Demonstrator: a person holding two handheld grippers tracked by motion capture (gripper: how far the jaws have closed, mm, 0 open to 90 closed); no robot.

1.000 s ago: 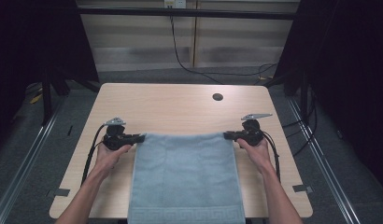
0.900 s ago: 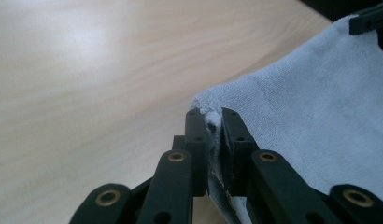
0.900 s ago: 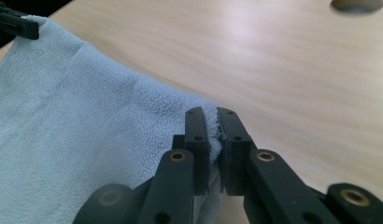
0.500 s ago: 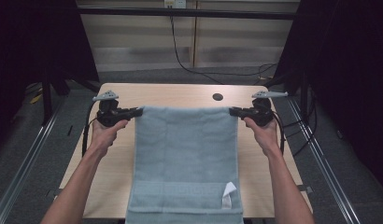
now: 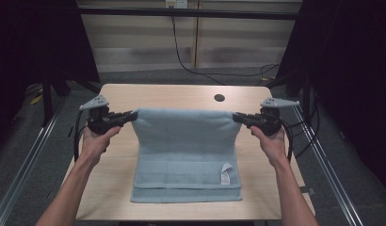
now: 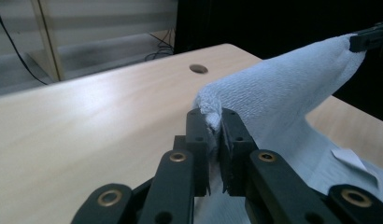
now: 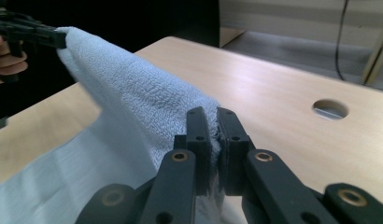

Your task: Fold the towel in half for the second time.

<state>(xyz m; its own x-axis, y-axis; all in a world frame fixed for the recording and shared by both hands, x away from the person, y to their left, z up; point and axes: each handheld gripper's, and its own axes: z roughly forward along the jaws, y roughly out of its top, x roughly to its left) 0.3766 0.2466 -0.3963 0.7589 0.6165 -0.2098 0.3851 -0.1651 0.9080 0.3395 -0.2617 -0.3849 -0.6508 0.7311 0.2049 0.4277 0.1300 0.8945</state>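
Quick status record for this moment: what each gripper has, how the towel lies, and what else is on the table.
left gripper: shut on the towel's far left corner
right gripper: shut on the far right corner
towel: light blue, far edge lifted and stretched between the grippers, near part flat on the table
label: white, near the towel's right edge
hole: in the table, beyond the towel

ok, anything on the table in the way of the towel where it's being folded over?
Nothing visible. Both grippers, left and right, pinch the towel by its far corners, lifted. The table beyond is bare wood; its round hole sits past the towel's edge, flush, no obstacle.
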